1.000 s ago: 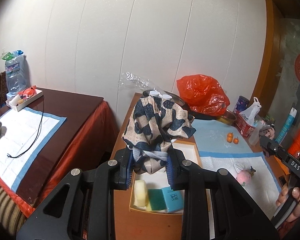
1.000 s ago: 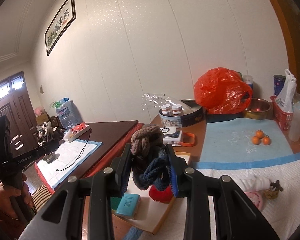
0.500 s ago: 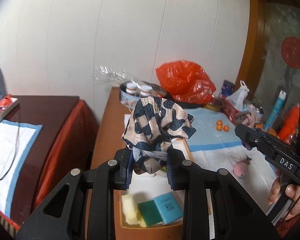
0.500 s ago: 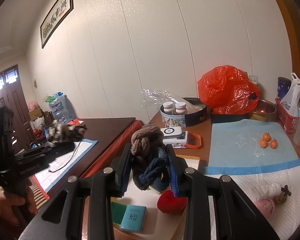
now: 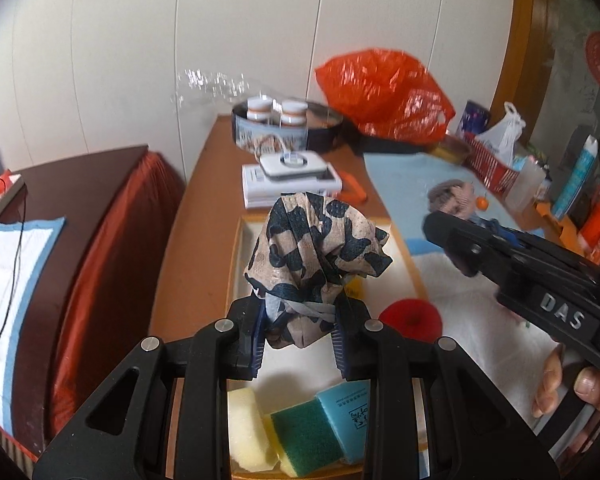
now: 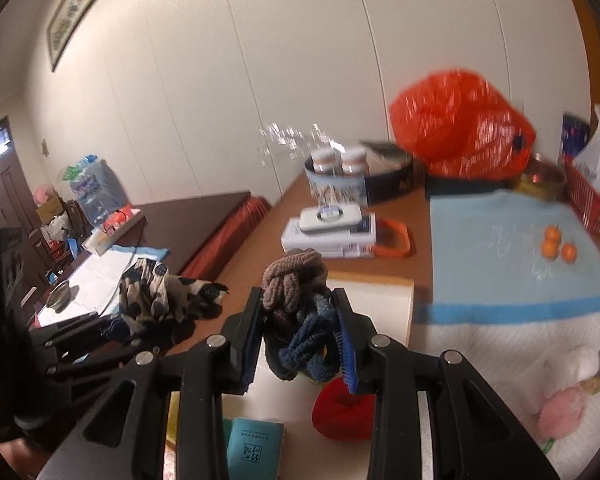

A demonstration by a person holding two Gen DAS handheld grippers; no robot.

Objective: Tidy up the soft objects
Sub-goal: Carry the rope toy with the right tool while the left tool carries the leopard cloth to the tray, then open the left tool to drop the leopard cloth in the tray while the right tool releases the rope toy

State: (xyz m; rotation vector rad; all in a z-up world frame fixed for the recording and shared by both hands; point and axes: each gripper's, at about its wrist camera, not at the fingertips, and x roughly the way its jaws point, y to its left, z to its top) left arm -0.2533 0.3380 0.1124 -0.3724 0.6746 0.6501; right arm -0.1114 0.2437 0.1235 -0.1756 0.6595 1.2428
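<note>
1. The left gripper [image 5: 300, 336] was clenched on a patterned cloth bundle [image 5: 318, 258], held up between its fingers above the white tray [image 5: 404, 268].
2. The right gripper [image 6: 300, 344] gripped a knitted bundle [image 6: 296, 312] of brown and blue yarn.
3. Below the left gripper, sponges [image 5: 296, 438] lay in the tray's near end.
4. A red pouf [image 6: 342, 416] sat just below the right gripper, on the worktop [image 5: 196, 236].
</note>
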